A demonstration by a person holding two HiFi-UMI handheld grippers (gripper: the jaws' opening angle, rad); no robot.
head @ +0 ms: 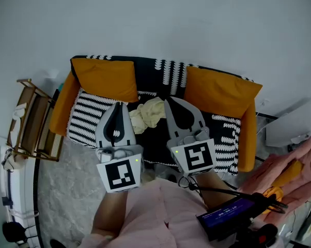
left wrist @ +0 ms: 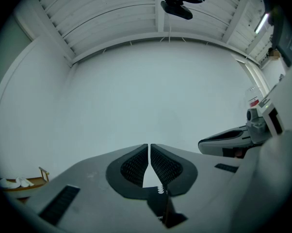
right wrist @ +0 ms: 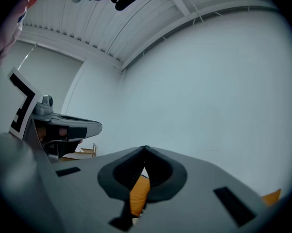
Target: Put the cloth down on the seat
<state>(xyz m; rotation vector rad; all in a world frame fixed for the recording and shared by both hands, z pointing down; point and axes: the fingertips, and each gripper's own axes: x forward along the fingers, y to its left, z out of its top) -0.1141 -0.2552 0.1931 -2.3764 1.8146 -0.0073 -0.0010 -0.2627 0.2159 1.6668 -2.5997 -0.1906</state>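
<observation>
A pale yellow cloth (head: 148,113) lies crumpled on the seat of a black-and-white striped sofa (head: 88,112), between two orange cushions (head: 106,79). My left gripper (head: 120,105) hovers just left of the cloth and my right gripper (head: 171,101) just right of it, both held above the seat with nothing in them. In the left gripper view the left gripper (left wrist: 149,146) points at the white wall, its jaws closed to a thin slit. The right gripper (right wrist: 145,149) has its tips together, and an orange cushion (right wrist: 139,196) shows below them.
A wooden rack (head: 34,120) stands left of the sofa. To the right are a white box (head: 295,125) and a pile of pink fabric (head: 295,174). A dark device with a blue label (head: 230,216) hangs by the person's pink sleeve. Grey marbled floor (head: 67,185) lies in front.
</observation>
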